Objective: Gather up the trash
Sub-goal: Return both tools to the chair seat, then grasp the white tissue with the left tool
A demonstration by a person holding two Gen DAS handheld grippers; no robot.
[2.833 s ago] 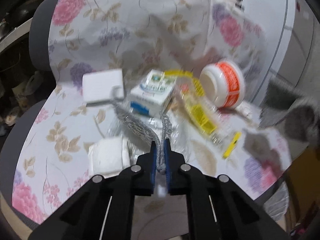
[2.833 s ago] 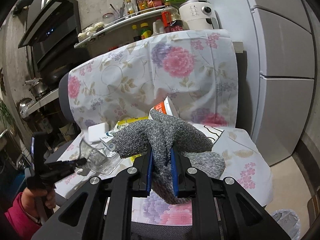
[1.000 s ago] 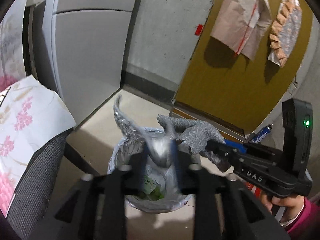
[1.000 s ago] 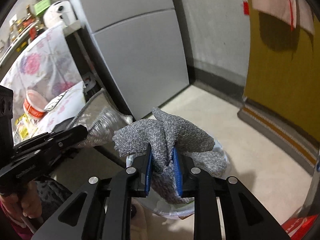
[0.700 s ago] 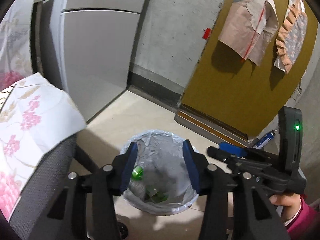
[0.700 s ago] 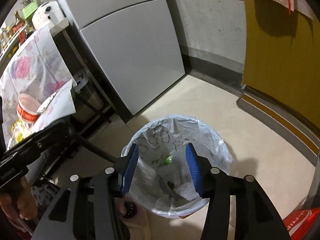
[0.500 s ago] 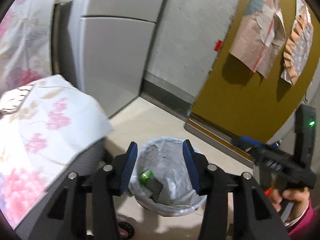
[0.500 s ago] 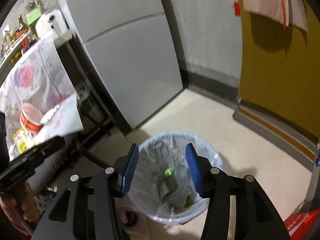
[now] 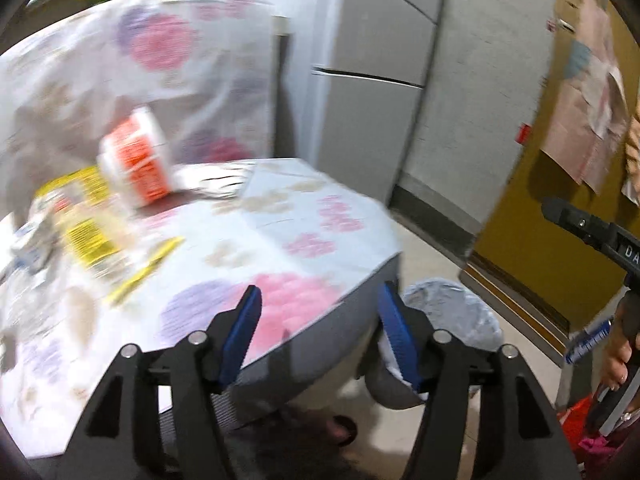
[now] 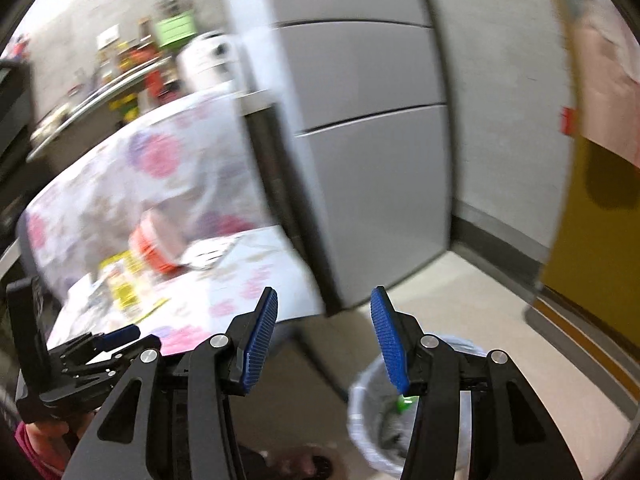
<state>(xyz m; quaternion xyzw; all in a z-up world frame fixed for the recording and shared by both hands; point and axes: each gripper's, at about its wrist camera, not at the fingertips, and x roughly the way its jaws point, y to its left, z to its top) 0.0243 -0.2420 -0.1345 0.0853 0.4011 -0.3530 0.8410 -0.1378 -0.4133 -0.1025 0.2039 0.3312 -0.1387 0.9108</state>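
Note:
My left gripper is open and empty, over the front edge of a chair covered with a floral cloth. On the seat lie an orange-and-white cup on its side, a yellow wrapper and a small carton, all blurred. My right gripper is open and empty, above the floor beside the chair. A bin lined with a clear bag stands on the floor at the lower right, with grey and green trash inside. The bin also shows in the left wrist view.
A grey fridge stands behind the chair. A yellow door with cloths hung on it is at the right. A cluttered kitchen shelf sits behind the chair back. The cup shows in the right wrist view.
Both grippers let go of the grey gloves and clear wrap into the bin, opened, then swung left and up from the bin toward the chair seat.

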